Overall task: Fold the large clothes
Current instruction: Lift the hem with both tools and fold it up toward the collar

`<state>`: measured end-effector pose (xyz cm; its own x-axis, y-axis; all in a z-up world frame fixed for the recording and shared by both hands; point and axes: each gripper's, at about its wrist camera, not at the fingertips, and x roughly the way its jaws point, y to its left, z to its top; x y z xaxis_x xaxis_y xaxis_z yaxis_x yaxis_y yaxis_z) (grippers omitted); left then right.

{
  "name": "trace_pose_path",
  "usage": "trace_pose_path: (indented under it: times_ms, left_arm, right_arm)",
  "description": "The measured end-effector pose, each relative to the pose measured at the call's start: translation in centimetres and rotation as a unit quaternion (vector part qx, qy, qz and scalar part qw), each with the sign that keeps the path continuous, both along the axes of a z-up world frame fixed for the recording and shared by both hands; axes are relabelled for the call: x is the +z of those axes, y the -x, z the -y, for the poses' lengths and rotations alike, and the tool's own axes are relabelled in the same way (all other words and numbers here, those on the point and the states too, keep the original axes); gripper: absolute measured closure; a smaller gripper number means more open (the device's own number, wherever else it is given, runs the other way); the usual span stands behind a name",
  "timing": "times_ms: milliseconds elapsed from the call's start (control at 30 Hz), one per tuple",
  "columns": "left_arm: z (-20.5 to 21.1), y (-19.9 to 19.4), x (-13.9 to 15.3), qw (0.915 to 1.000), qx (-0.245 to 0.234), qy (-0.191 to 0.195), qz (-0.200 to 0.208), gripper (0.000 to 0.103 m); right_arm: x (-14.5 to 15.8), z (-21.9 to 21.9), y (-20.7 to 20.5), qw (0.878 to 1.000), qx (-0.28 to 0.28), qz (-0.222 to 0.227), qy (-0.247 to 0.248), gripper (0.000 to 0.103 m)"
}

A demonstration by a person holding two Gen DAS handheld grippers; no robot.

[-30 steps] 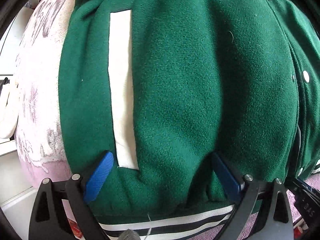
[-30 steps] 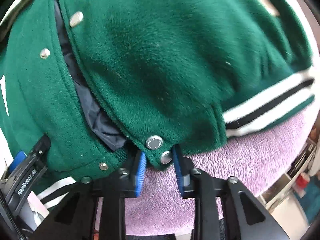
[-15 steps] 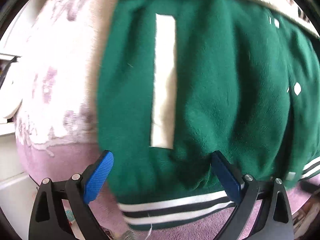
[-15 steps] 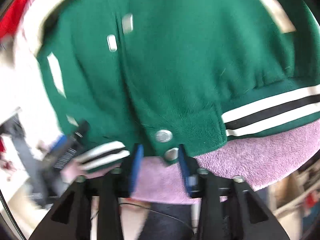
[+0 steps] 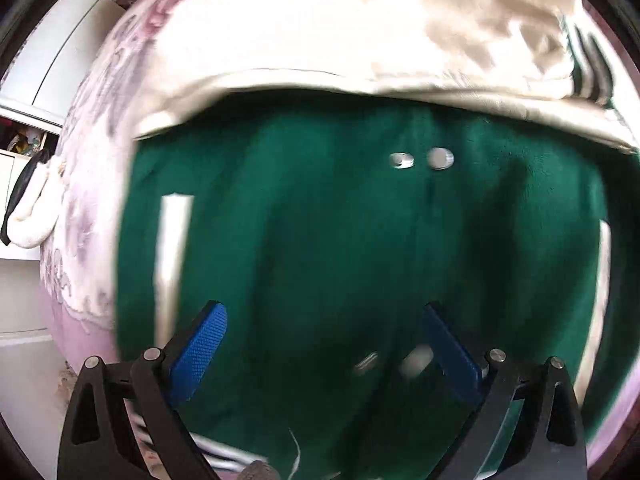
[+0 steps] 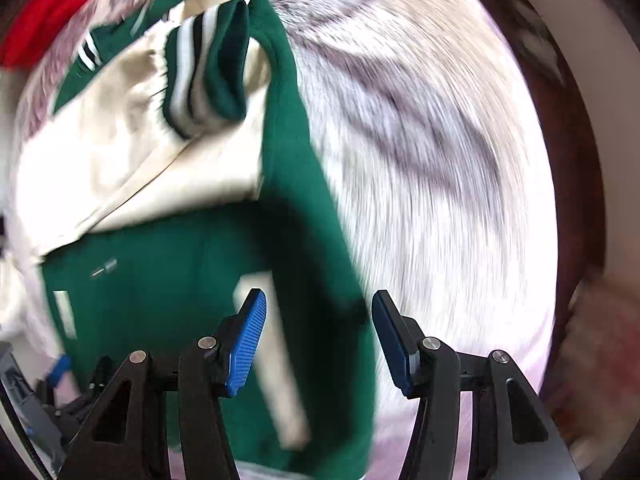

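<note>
A green varsity jacket (image 5: 328,240) with cream sleeves (image 5: 360,36) lies front-up on a pink fluffy blanket (image 5: 84,208). Silver snaps (image 5: 439,158) run down its middle. My left gripper (image 5: 324,344) is open and empty over the jacket's lower front, near the striped hem. In the right wrist view the jacket (image 6: 160,280) fills the left half, a cream sleeve with a striped cuff (image 6: 200,68) folded across it. My right gripper (image 6: 318,340) is open and empty above the jacket's right edge and a cream pocket strip (image 6: 276,360).
The blanket (image 6: 420,180) spreads to the right of the jacket. A red cloth (image 6: 48,16) lies at the far left corner. White furniture (image 5: 52,60) stands left of the bed. The other gripper (image 6: 56,368) shows at the lower left.
Both grippers have pulled back from the hem. The right gripper, shut on the snap placket a second ago, has let go and opened. The views are blurred by motion.
</note>
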<state>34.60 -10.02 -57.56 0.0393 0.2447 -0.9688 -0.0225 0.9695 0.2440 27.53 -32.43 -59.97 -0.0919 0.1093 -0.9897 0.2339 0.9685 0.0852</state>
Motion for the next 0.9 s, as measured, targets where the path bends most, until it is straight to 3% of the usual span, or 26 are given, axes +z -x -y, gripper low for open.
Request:
trace_pose_path:
  times_ms: [100, 133, 233, 333, 400, 500, 533, 600, 633, 700, 800, 867, 900]
  left_arm:
    - [1.2, -1.2, -3.8, 0.9987, -0.006, -0.041, -0.03, 0.001]
    - [1.1, -1.3, -4.2, 0.9986, -0.001, -0.045, -0.027, 0.0]
    - [0.6, -1.3, -4.3, 0.999, 0.009, -0.039, -0.021, 0.0]
    - [0.7, -1.3, -4.5, 0.9986, 0.006, -0.048, -0.019, 0.0]
    - [0.8, -1.1, -4.3, 0.9983, 0.004, -0.053, -0.023, 0.0]
    - [0.6, -1.9, -3.5, 0.9984, 0.015, -0.039, -0.038, 0.0]
    - [-0.1, -2.1, -2.7, 0.9984, 0.018, -0.039, -0.037, 0.0]
    - [-2.8, -2.5, -0.7, 0.9986, 0.023, -0.045, -0.013, 0.0]
    - [-4.9, -3.0, 0.7, 0.9976, 0.03, -0.062, 0.006, 0.0]
    - [-8.3, -4.0, 1.9, 0.9949, 0.037, -0.091, 0.023, 0.0]
    - [-14.9, -6.5, 1.1, 0.9869, 0.049, -0.15, 0.034, 0.0]
    - [-19.2, -8.5, -1.1, 0.9829, 0.055, -0.175, 0.016, 0.0]
    - [-20.8, -9.2, -2.2, 0.9831, 0.056, -0.174, 0.01, 0.0]
  right_arm:
    - [-3.1, -0.4, -2.4, 0.997, 0.075, -0.023, -0.012, 0.047]
    - [-3.5, -0.3, -3.0, 0.996, 0.079, -0.022, -0.018, 0.053]
    - [-2.2, 2.9, -3.4, 0.996, 0.021, 0.028, -0.077, 0.069]
    - [-1.8, 6.9, -1.9, 0.995, -0.051, 0.047, -0.078, 0.076]
    - [-3.7, 9.3, -0.5, 0.987, -0.116, 0.035, -0.103, 0.075]
    - [-3.2, 9.7, 0.0, 0.986, -0.115, 0.017, -0.121, 0.072]
    - [-3.0, 9.1, -1.2, 0.986, -0.108, 0.009, -0.126, 0.069]
    - [-1.1, 8.8, 0.2, 0.984, -0.11, 0.007, -0.138, 0.058]
    - [0.2, 9.6, 0.6, 0.983, -0.111, 0.012, -0.143, 0.053]
    - [2.4, 9.7, 2.3, 0.984, -0.11, 0.023, -0.139, 0.051]
    - [5.0, 9.0, 6.0, 0.982, -0.12, 0.026, -0.146, 0.051]
    - [5.8, 5.7, 7.4, 0.973, -0.134, 0.02, -0.188, 0.051]
    - [6.2, 4.1, 6.3, 0.968, -0.136, 0.014, -0.212, 0.051]
